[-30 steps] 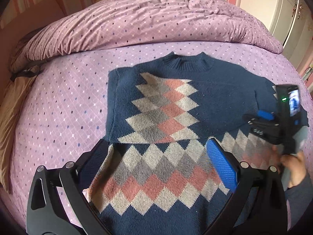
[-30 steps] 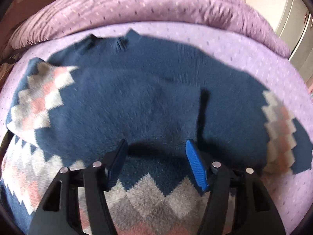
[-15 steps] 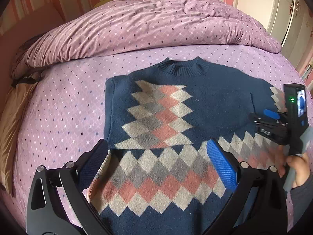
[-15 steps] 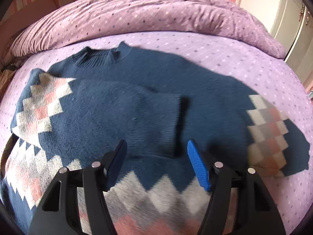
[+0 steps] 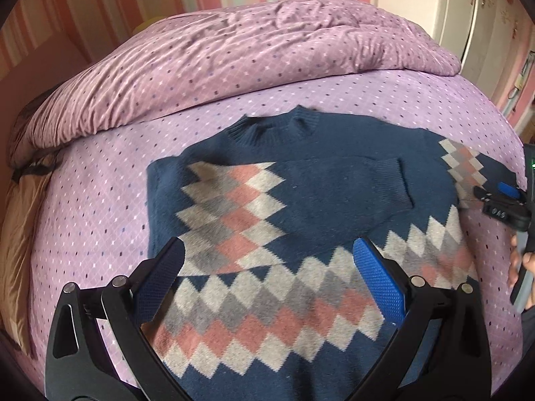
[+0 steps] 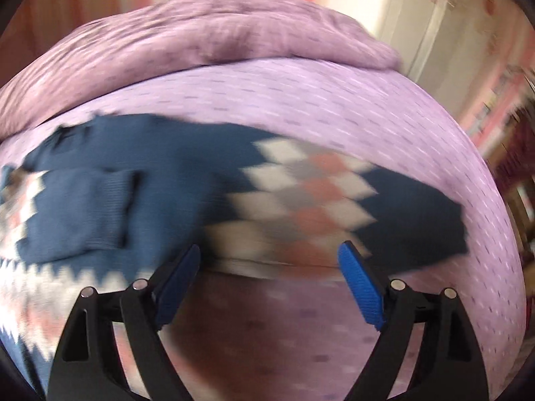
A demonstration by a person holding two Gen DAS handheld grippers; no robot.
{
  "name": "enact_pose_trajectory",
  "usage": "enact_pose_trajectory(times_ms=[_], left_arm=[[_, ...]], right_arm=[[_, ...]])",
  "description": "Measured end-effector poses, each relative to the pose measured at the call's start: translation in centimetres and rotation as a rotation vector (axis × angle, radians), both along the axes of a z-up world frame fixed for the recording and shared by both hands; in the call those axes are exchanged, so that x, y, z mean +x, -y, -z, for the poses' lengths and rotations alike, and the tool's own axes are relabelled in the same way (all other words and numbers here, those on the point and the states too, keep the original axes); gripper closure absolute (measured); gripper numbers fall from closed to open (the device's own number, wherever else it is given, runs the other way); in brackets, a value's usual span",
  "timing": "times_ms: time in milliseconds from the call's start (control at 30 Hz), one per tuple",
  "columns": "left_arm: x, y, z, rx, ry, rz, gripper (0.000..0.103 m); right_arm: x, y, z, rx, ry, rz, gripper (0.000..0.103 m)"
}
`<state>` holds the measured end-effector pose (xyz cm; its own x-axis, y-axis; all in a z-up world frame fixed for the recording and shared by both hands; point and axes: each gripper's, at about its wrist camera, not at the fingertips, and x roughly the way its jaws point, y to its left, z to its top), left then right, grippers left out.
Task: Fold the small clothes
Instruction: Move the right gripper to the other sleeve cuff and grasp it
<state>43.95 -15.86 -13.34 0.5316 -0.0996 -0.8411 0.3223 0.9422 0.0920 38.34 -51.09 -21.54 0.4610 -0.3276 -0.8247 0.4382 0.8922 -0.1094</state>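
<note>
1. Where it lies flat on the purple spotted bedsheet (image 5: pixel 100 200), the navy sweater (image 5: pixel 334 180) points its ribbed collar (image 5: pixel 277 127) toward 12 o'clock in the left wrist view, toward the heaped duvet (image 5: pixel 234 60), with its hem toward 6 o'clock; the body's long axis runs from 12 to 6.
2. One sleeve (image 5: pixel 301 197) is folded across the chest, running from 9 toward 3 o'clock, and its ribbed cuff (image 5: pixel 403 183) ends right of centre.
3. The other sleeve (image 6: pixel 334 200) stretches outward toward 3 o'clock, flat on the sheet.
4. The knit is dark blue with bands of cream, grey and salmon diamonds across the lower body and on both sleeves.
5. The left wrist view is sharp and shows the whole collar, the folded sleeve and the lower diamond band; it catches the outstretched sleeve only at its 3 o'clock edge.
6. The right wrist view is motion-blurred; it shows that outstretched sleeve in full, including its plain navy end, and cuts off the hem.
7. The left gripper (image 5: pixel 267 274) hangs over the lower body at 6 o'clock, jaws spread wide, holding nothing.
8. The right gripper (image 6: pixel 269 264) sits just at the near edge of the outstretched sleeve, jaws also wide apart and empty; in the left view it appears at 3 o'clock.
9. A white wardrobe (image 5: pixel 474 16) stands at 1 o'clock before a pink striped wall (image 5: pixel 100 10).
</note>
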Motion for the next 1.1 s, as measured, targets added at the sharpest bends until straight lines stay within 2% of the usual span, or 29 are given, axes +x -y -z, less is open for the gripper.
enact_pose_trajectory(times_ms=[267,500,700,867,900,967,1033,1100], left_arm=[[0.3,4.5,0.2,-0.025,-0.021,0.046,0.003],[0.7,8.2,0.4,0.007,0.002,0.084,0.003],[1.8,9.0,1.0,0.034,-0.005,0.062,0.003],[2.3,9.0,1.2,0.059,-0.008,0.035,0.003],[2.4,9.0,1.1,0.063,-0.006,0.032,0.003],[2.4,9.0,0.9,0.061,-0.003,0.026,0.003],[2.5,9.0,0.6,0.058,0.003,0.021,0.003],[2.5,8.9,0.3,0.053,0.005,0.017,0.003]], right_arm=[[-4.8,11.9,1.8,0.041,0.009,0.245,0.017],[-7.0,18.1,4.3,0.083,0.032,0.358,0.017],[-7.1,20.6,6.4,0.178,0.045,0.383,0.017],[-6.6,20.9,7.4,0.221,0.11,0.419,0.018],[-6.3,20.9,7.4,0.22,0.117,0.426,0.02],[-5.8,20.9,7.3,0.204,0.137,0.431,0.035],[-5.5,21.1,6.9,0.19,0.139,0.432,0.064],[-4.8,21.2,6.7,0.194,0.136,0.416,0.078]])
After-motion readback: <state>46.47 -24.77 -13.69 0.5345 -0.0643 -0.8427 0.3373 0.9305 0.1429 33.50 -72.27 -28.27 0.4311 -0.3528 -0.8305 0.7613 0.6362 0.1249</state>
